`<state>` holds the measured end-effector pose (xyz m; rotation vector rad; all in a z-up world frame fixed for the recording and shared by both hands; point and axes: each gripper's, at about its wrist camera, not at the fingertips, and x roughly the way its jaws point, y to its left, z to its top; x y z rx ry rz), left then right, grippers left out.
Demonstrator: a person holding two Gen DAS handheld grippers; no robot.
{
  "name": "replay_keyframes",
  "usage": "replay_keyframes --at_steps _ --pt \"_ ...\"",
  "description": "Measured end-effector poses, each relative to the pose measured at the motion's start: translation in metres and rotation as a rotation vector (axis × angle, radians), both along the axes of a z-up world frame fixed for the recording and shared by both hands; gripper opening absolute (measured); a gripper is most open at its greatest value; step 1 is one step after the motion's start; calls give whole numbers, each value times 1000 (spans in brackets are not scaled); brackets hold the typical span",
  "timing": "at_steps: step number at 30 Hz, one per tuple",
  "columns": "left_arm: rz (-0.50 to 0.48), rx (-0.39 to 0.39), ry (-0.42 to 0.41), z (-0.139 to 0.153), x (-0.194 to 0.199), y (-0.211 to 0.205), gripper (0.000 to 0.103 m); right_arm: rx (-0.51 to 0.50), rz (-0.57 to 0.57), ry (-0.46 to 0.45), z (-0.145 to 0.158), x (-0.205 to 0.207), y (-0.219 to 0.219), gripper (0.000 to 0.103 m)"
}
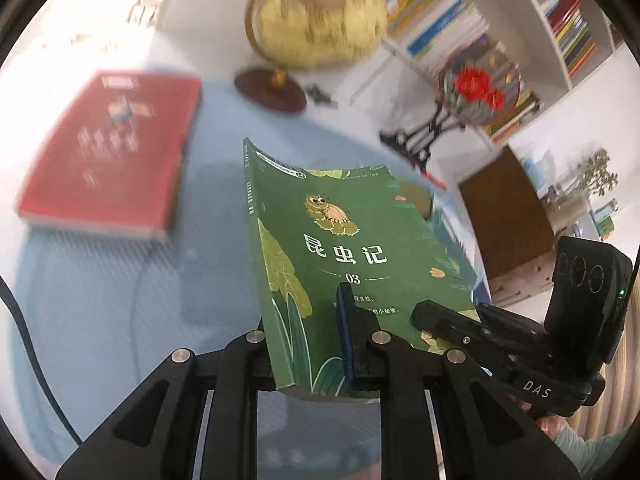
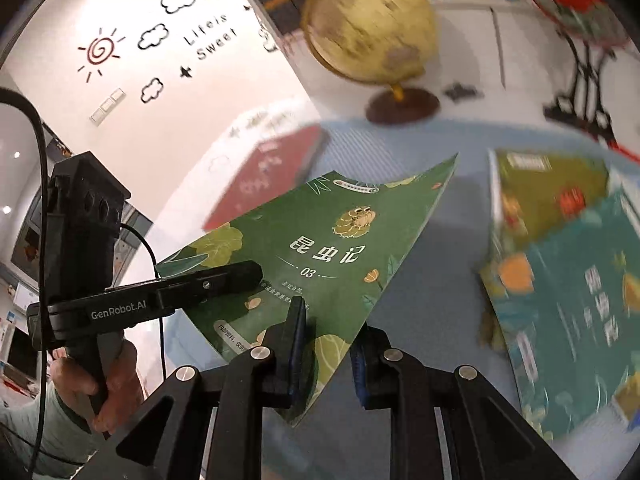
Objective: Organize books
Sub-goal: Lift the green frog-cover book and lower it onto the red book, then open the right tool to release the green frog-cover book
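Currently: both grippers, left gripper [image 1: 320, 344] and right gripper [image 2: 328, 356], clamp the thin green paperback book [image 1: 344, 240] | keep your hands level | avoid bending the cover.

Yellow globe [image 1: 320, 16] on a dark round base sits at the far edge of the pale blue mat [image 1: 100, 320]. Right of the globe: a small dark object [image 1: 318, 94], blurred, then a round red-flower panel [image 1: 480, 88] on a black stand. White wall with sun and cloud decals [image 2: 132, 52] left of the globe.
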<state>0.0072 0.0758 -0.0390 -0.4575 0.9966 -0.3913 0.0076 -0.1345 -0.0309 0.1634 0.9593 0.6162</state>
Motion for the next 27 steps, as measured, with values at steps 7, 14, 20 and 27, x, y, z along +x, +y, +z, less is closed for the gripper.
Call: replay_keyframes --at_steps 7,14,20,27 --pt "92 53 -78 16 37 88 15 15 55 -59 9 55 96 19" --pt "147 102 -38 -21 79 153 15 -14 92 -16 -28 104 168 20" --pt "157 129 52 -53 95 169 29 -41 70 41 -55 127 191 20" --pt "212 255 105 -69 93 172 28 -64 30 109 -81 144 195 21"
